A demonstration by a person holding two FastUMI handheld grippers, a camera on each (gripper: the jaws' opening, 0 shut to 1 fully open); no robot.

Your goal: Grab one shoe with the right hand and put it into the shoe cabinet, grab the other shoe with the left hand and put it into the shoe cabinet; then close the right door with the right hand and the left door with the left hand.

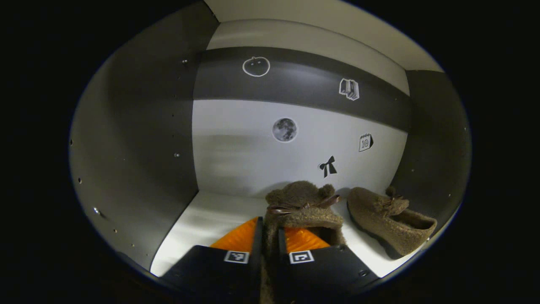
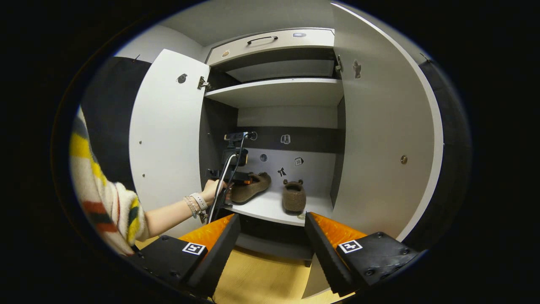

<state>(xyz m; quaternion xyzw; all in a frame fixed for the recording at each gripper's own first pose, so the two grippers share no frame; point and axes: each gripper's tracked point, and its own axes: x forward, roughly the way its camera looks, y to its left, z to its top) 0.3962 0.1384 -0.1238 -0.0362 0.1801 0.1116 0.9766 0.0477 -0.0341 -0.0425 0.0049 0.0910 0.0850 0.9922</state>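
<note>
Inside the cabinet, my left gripper (image 1: 269, 240) is shut on the heel rim of a brown fuzzy shoe (image 1: 301, 207) with a bow, toe pointing at the back wall. The second brown shoe (image 1: 390, 219) lies on the white shelf (image 1: 202, 219) to its right. In the right gripper view, a hand holds the left gripper (image 2: 240, 178) at the shelf's left side, with the held shoe (image 2: 255, 185) low over the shelf (image 2: 265, 209); whether it touches I cannot tell. The other shoe (image 2: 294, 196) stands free. My right gripper (image 2: 272, 228) is open outside the cabinet.
Both white doors stand wide open, the left door (image 2: 168, 135) and the right door (image 2: 379, 139). An upper shelf (image 2: 278, 90) and a drawer (image 2: 270, 42) sit above. A striped sleeve (image 2: 105, 198) reaches in from the left. Wooden floor (image 2: 261, 278) lies below.
</note>
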